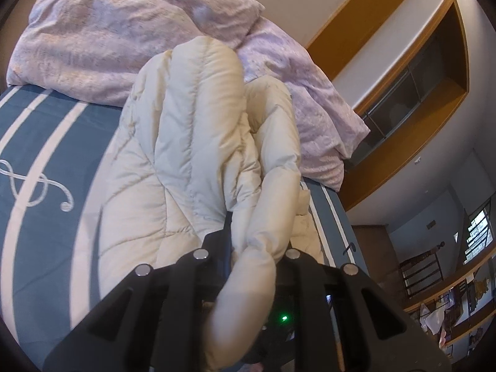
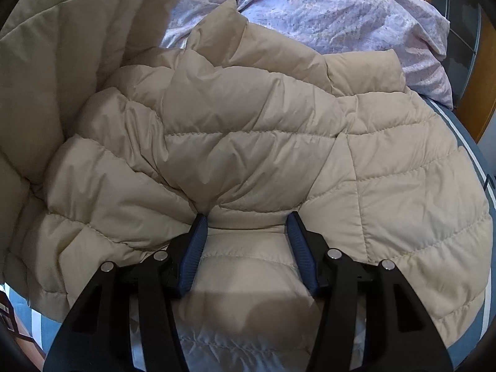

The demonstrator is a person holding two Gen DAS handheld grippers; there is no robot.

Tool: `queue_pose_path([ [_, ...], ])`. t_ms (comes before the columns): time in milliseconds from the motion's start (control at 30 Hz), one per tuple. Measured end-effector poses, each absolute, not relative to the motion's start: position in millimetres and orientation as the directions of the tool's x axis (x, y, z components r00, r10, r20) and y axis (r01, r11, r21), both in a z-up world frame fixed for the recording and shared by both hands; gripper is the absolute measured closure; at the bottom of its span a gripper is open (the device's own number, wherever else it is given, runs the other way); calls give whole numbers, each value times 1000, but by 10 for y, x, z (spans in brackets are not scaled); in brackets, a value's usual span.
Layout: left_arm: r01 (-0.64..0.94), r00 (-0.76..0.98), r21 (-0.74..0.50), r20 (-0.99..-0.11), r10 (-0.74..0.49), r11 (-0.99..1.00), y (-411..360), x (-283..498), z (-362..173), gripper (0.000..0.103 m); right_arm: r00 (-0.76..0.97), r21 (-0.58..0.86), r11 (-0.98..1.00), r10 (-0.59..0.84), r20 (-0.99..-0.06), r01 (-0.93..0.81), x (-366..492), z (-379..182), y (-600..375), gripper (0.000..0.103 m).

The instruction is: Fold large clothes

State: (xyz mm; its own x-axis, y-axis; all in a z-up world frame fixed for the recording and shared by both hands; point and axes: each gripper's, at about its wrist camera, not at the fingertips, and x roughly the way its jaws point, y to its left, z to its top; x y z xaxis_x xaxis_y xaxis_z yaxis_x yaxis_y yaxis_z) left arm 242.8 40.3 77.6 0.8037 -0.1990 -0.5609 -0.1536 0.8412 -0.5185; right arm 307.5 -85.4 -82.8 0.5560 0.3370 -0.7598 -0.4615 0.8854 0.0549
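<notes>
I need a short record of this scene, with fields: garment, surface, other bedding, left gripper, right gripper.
garment: cream quilted puffer jacket, partly lifted
surface: blue bedspread with white stripes
other bedding: lilac duvet behind the jacket
left gripper: shut on a jacket fold, holding it up
right gripper: jaws apart, pressed against the jacket; grip unclear
</notes>
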Motion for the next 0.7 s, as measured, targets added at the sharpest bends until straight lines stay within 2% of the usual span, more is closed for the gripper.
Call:
queue_pose_path([
  [700, -125, 755, -533, -599, -268, 837, -201, 2869, 483, 88, 549, 190, 872, 439, -711, -451, 3078, -782, -1177, 48],
])
